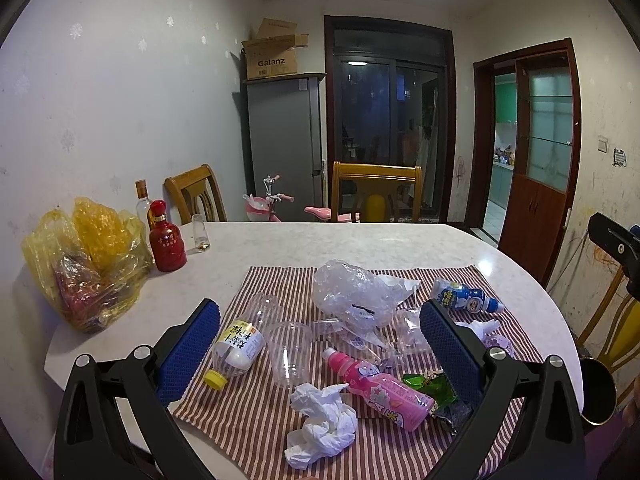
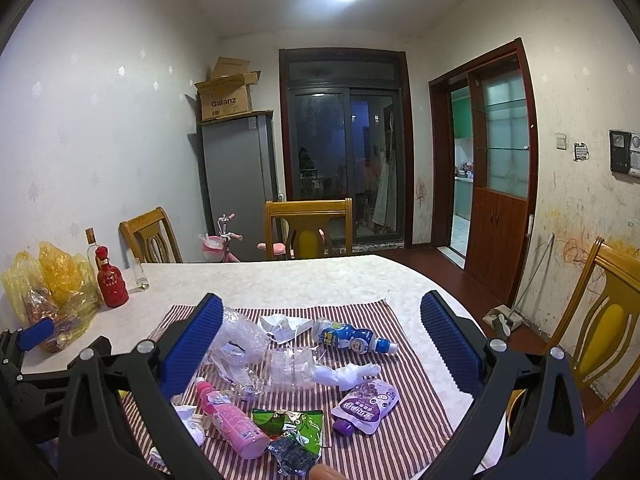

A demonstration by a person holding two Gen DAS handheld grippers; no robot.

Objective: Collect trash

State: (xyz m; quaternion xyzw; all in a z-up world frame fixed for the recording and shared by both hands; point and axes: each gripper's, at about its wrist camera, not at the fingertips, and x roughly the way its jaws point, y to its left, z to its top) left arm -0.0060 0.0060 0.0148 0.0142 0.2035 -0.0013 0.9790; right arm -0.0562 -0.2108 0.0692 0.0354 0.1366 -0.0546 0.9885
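Trash is strewn over a red-striped cloth [image 1: 280, 280] on the table. I see a pink bottle [image 1: 380, 388], a blue bottle [image 1: 468, 295], a yellow-capped clear bottle [image 1: 238, 348], a clear cup [image 1: 288, 354], crumpled tissue [image 1: 324, 424], a clear plastic bag [image 1: 352, 292] and a green wrapper [image 1: 432, 390]. The right wrist view adds a purple pouch [image 2: 366, 404] and a white mask [image 2: 286, 326]. My left gripper [image 1: 320, 356] hangs open above the pile. My right gripper [image 2: 322, 354] is open too, holding nothing.
A yellow plastic bag [image 1: 84, 260], a red bottle [image 1: 166, 240], a clear bottle [image 1: 142, 202] and a small glass [image 1: 200, 232] stand at the table's left. Wooden chairs [image 1: 376, 190] ring the table. A gold-rimmed dark round object [image 1: 598, 390] sits at the right edge.
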